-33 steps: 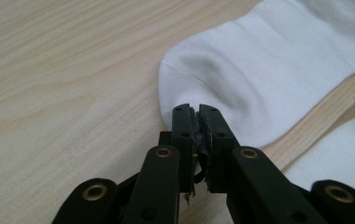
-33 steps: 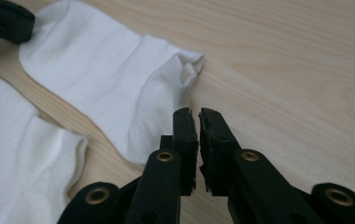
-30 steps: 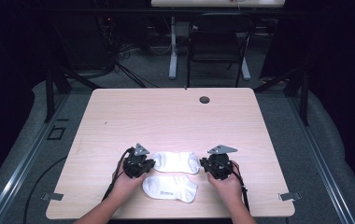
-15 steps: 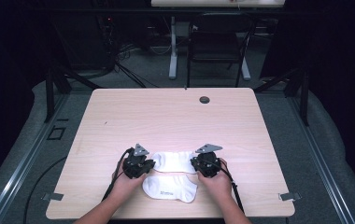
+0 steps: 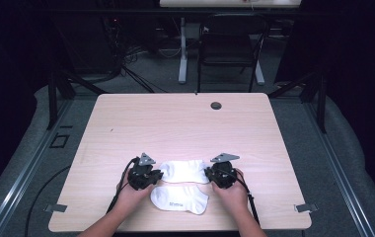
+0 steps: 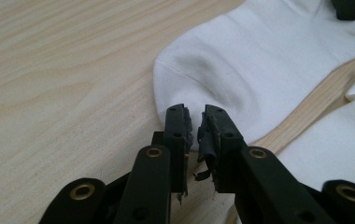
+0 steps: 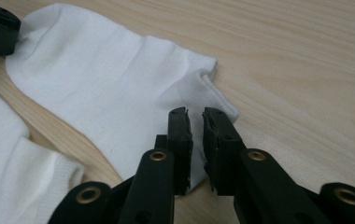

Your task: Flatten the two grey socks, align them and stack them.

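A: Fingers on your left gripper [image 6: 195, 122] have just been opening – narrow gap, toe edge of the upper sock [image 5: 184, 171] sits at the tips, not pinched. Released.

B: Right gripper [image 7: 195, 122]?

A: Same – just been opening, slightly apart at the cuff end, cloth loose under the tips.

B: Sock position?

A: Flat on the table [image 5: 175, 123], near edge, long axis running left-right between your two grippers, each at its own end. Lower sock [image 5: 179, 198] lies just beside it, toward you. I'd judge either hand equally near it.
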### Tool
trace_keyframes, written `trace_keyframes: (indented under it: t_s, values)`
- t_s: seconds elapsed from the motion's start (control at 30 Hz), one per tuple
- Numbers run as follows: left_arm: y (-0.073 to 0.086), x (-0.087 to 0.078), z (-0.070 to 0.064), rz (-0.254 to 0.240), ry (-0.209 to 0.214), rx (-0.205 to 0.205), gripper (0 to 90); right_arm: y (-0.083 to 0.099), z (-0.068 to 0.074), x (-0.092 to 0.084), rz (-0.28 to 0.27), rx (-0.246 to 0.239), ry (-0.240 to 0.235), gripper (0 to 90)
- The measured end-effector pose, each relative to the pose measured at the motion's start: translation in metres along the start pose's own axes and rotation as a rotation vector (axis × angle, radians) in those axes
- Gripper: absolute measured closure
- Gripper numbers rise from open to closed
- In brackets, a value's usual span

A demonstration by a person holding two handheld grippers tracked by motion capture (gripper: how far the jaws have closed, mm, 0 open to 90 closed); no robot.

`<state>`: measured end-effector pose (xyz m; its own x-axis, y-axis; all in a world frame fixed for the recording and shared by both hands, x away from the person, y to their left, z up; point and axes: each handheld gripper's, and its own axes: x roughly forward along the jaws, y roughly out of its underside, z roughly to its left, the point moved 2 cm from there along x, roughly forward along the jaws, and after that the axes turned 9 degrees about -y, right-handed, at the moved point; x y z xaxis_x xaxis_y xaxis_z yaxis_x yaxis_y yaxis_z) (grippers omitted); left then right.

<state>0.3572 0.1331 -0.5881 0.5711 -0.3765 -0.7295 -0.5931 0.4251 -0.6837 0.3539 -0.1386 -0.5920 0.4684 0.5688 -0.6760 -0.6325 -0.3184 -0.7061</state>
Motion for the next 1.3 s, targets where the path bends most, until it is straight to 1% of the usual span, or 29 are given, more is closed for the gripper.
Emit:
trace_keyframes:
  t_s: [0.1, 0.2, 0.23, 0.27, 0.33, 0.37, 0.43, 0.5, 0.53, 0.57, 0.6, 0.67, 0.7, 0.77, 0.83, 0.87, 0.9, 0.97, 1.07, 1.17, 1.23, 1.3]
  values:
    - [-0.003, -0.002, 0.004, -0.022, 0.004, -0.022, 73.0, -0.001, 0.000, -0.003, -0.015, -0.004, 0.000, 75.8]
    - [-0.008, -0.002, 0.008, -0.027, -0.011, -0.028, 68.3, -0.004, 0.000, -0.008, -0.047, 0.002, 0.000, 73.3]
    - [-0.010, -0.002, 0.010, -0.032, -0.015, -0.025, 67.3, -0.005, -0.001, -0.011, -0.049, 0.001, 0.004, 72.3]
    - [-0.011, -0.002, 0.011, -0.034, -0.020, -0.032, 66.2, -0.006, -0.002, -0.012, -0.062, 0.003, 0.008, 71.7]
    - [-0.015, -0.001, 0.014, -0.047, -0.032, -0.033, 63.3, -0.007, -0.003, -0.013, -0.080, 0.009, 0.012, 69.1]
    - [-0.016, 0.001, 0.016, -0.052, -0.031, -0.045, 62.7, -0.007, -0.004, -0.013, -0.080, 0.014, 0.013, 67.9]
    - [-0.017, 0.005, 0.018, -0.040, -0.036, -0.047, 61.0, -0.007, -0.006, -0.013, -0.078, 0.022, 0.016, 65.2]
    - [-0.016, 0.009, 0.018, -0.033, -0.028, -0.049, 60.9, -0.006, -0.008, -0.011, -0.069, 0.020, 0.020, 63.0]
    - [-0.016, 0.011, 0.017, -0.027, -0.030, -0.041, 60.9, -0.005, -0.009, -0.010, -0.067, 0.019, 0.018, 62.2]
    - [-0.016, 0.012, 0.016, -0.023, -0.030, -0.031, 60.9, -0.005, -0.009, -0.008, -0.069, 0.027, 0.021, 61.6]
    - [-0.017, 0.014, 0.015, -0.022, -0.035, -0.030, 60.9, -0.004, -0.010, -0.008, -0.057, 0.029, 0.019, 61.4]
    - [-0.017, 0.016, 0.014, -0.011, -0.036, -0.023, 60.9, -0.003, -0.011, -0.006, -0.059, 0.031, 0.017, 61.2]
    - [-0.017, 0.017, 0.014, -0.007, -0.037, -0.020, 60.9, -0.003, -0.012, -0.006, -0.048, 0.030, 0.017, 61.0]
    - [-0.018, 0.019, 0.015, -0.003, -0.041, -0.018, 61.5, -0.002, -0.011, -0.003, -0.056, 0.047, 0.012, 60.9]
    - [-0.018, 0.020, 0.014, 0.002, -0.044, -0.016, 63.3, -0.001, -0.012, -0.002, -0.046, 0.045, 0.014, 61.9]
    - [-0.018, 0.020, 0.014, 0.001, -0.045, -0.011, 64.7, -0.001, -0.012, -0.001, -0.048, 0.051, 0.010, 63.1]
    - [-0.018, 0.020, 0.013, -0.001, -0.045, -0.006, 66.6, 0.000, -0.012, 0.000, -0.041, 0.049, 0.009, 64.4]
    - [-0.019, 0.020, 0.012, 0.000, -0.043, -0.004, 70.3, 0.000, -0.011, 0.001, -0.045, 0.051, 0.004, 68.0]
    - [-0.019, 0.021, 0.011, 0.001, -0.033, -0.009, 77.1, 0.000, -0.010, 0.001, -0.031, 0.052, -0.005, 75.7]
    - [-0.019, 0.020, 0.010, 0.008, -0.026, 0.001, 82.5, -0.001, -0.008, 0.000, -0.028, 0.041, -0.006, 83.2]
    - [-0.019, 0.019, 0.008, 0.009, -0.030, 0.005, 86.0, -0.002, -0.007, -0.001, -0.030, 0.035, -0.014, 85.1]
    - [-0.020, 0.018, 0.008, 0.008, -0.029, 0.004, 87.1, -0.003, -0.005, -0.003, -0.041, 0.030, -0.021, 85.8]
